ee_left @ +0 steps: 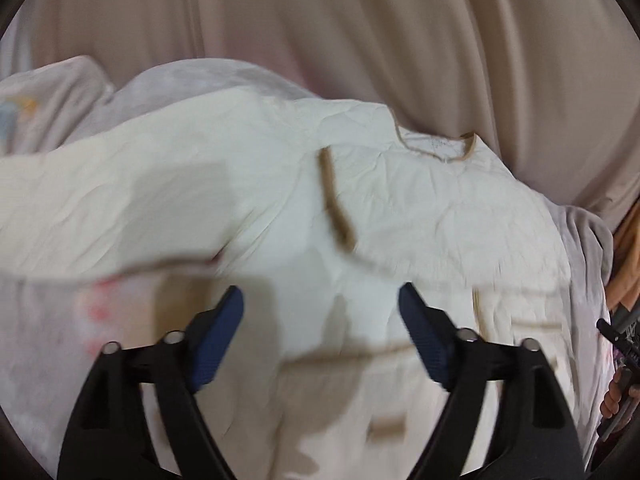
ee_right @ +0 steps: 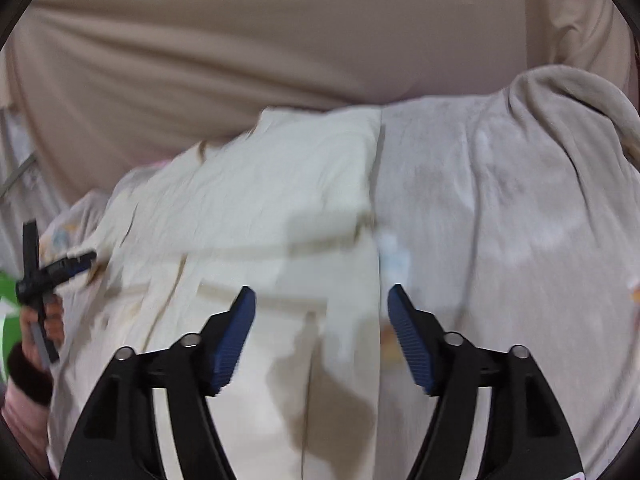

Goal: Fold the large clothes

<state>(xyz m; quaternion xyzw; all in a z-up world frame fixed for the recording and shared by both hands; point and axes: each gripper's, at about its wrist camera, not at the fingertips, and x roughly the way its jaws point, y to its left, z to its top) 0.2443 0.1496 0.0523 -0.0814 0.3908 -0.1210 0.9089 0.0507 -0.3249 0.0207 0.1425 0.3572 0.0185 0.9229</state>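
A large cream garment [ee_left: 400,216] with tan trim at its neckline [ee_left: 436,148] and a tan strip [ee_left: 334,204] lies spread on a pale grey blanket. One part [ee_left: 120,200] is folded over at the left. My left gripper [ee_left: 320,292] is open and empty just above the garment's lower part. In the right wrist view the garment [ee_right: 260,208] fills the left half, its straight right edge [ee_right: 378,208] on the blanket. My right gripper [ee_right: 322,292] is open and empty above that edge. The left gripper [ee_right: 68,264] shows at the far left, hand-held.
The grey blanket [ee_right: 500,220] covers the surface, bunched at the far right [ee_right: 580,96]. A beige curtain [ee_left: 360,32] hangs behind. An orange cloth [ee_left: 628,256] and the other hand-held gripper [ee_left: 618,336] are at the right edge of the left wrist view.
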